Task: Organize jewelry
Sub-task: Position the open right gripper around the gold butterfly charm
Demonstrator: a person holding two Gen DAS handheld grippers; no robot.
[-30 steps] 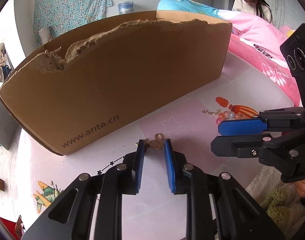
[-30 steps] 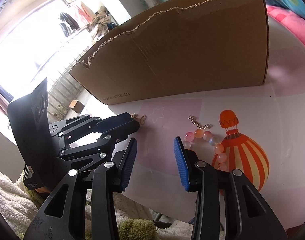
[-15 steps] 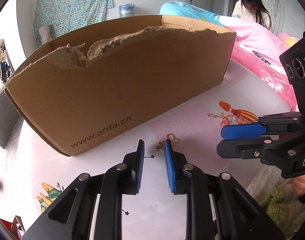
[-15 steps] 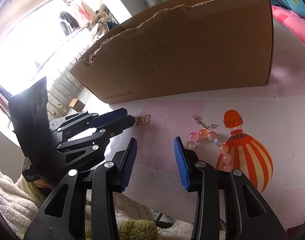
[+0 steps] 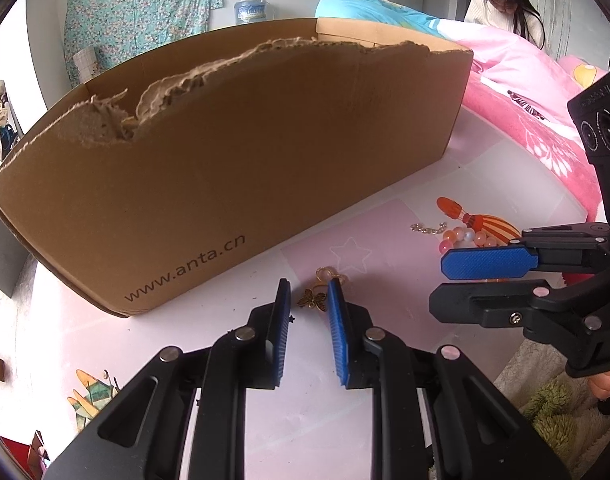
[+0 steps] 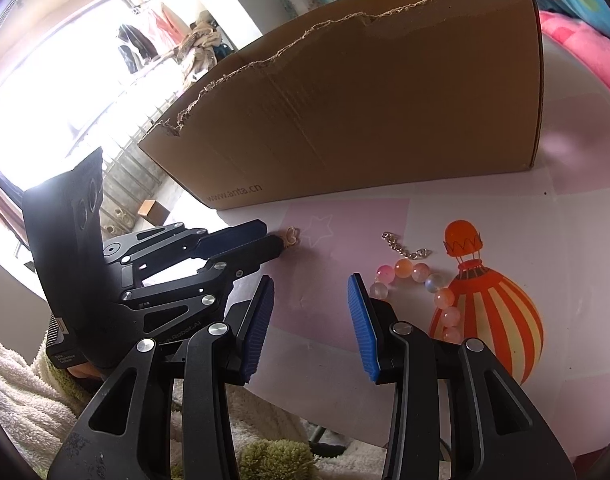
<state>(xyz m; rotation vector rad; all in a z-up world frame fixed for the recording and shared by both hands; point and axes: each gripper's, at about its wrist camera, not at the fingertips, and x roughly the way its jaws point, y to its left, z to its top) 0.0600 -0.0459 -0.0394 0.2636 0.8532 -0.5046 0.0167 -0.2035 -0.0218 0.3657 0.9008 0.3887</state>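
A small gold butterfly charm (image 5: 314, 299) lies on the white table between the fingertips of my left gripper (image 5: 308, 300), which is open with its blue pads on either side of it. The charm's ring shows past the left gripper in the right wrist view (image 6: 291, 236). A bracelet of pink and orange beads (image 6: 421, 280) with a silver chain (image 6: 405, 249) lies to the right; it also shows in the left wrist view (image 5: 465, 237). My right gripper (image 6: 311, 300) is open and empty, just left of the beads.
A large torn cardboard box (image 5: 233, 168) marked www.anta.cn stands along the back of the table. A hot-air-balloon sticker (image 6: 489, 312) is under the beads. Pink bedding (image 5: 517, 92) and a seated person (image 5: 501, 4) are at the far right. Fluffy fabric (image 6: 21, 400) lies below the table edge.
My left gripper has come closer to the gold charm, which now lies between its fingertips instead of just ahead of them. The right gripper has barely moved.
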